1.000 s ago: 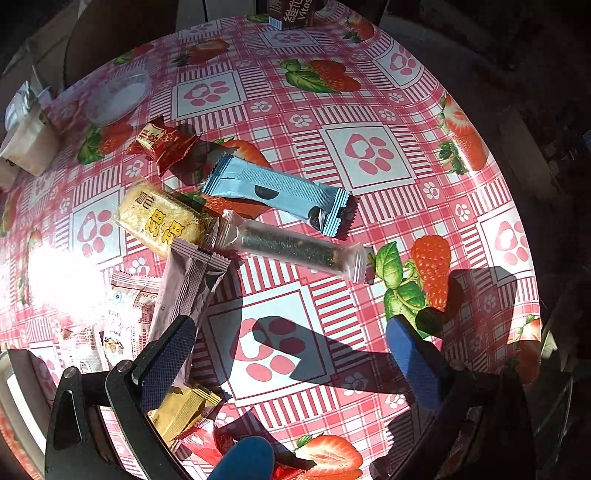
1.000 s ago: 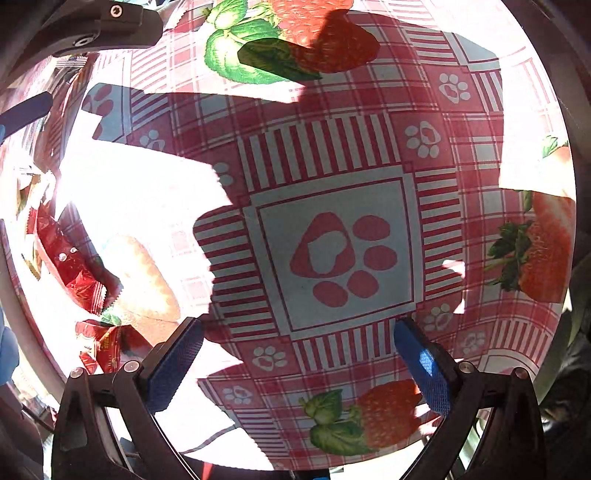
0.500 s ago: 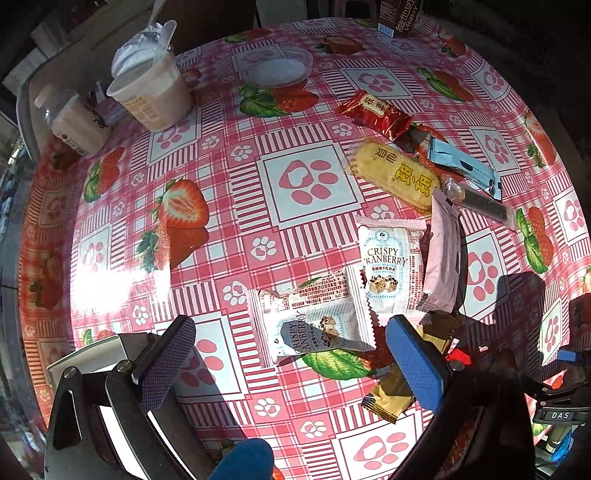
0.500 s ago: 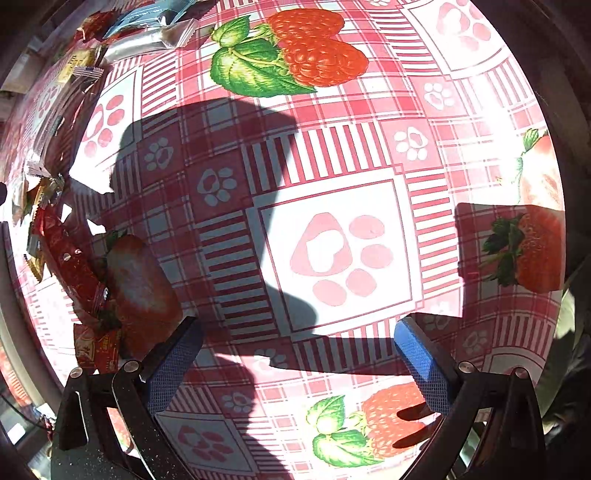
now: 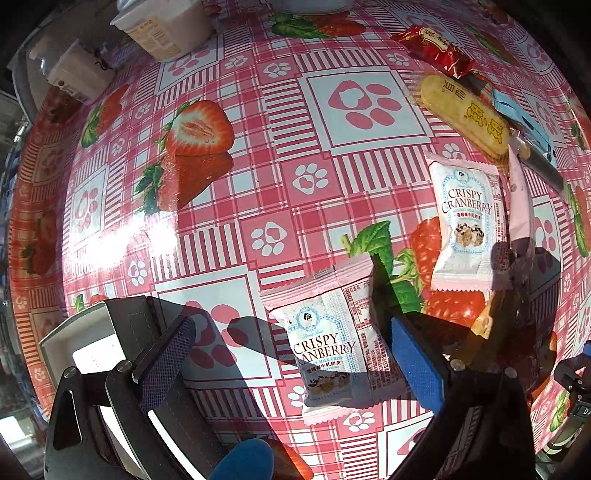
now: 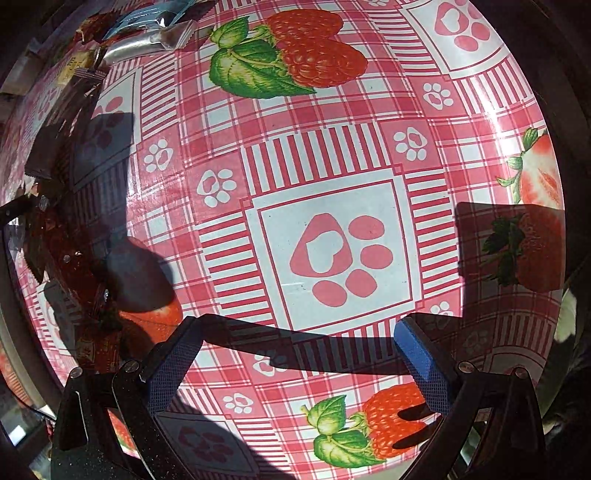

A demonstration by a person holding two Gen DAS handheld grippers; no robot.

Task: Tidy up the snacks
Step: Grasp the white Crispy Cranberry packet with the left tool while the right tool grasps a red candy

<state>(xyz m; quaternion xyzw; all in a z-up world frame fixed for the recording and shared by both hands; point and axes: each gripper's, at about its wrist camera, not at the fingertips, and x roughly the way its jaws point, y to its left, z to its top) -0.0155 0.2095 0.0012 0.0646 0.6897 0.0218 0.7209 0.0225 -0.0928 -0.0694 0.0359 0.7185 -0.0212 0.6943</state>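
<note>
Harsh sunlight and deep shadow fall across a table (image 5: 258,177) covered in a pink checked cloth printed with strawberries and paw marks, where the snacks lie loose along the left wrist view's right half. The left gripper (image 5: 291,350) hangs just above the cloth with its blue-padded fingers spread wide and holding nothing; between them lies one of two white cranberry packets (image 5: 328,343), its right edge dimmed by the gripper's shadow. The second cranberry packet (image 5: 467,221) lies near it, further up the cloth. Beyond sit one yellow bar (image 5: 461,114) and one red packet (image 5: 434,50), while a blue wrapper (image 5: 524,123), a pink wrapper (image 5: 521,199) and a dark stick (image 5: 543,168) crowd the lens's warped rim, partly overlapped. Two pale tubs (image 5: 162,26) are cut off at the top edge, and a white box (image 5: 79,339) shows only a corner behind the left finger. The right gripper (image 6: 295,350), fingers likewise apart and empty, faces bare cloth; in its view the snacks (image 6: 110,37) shrink into a shadowed, hard-to-count cluster along the left edge.
</note>
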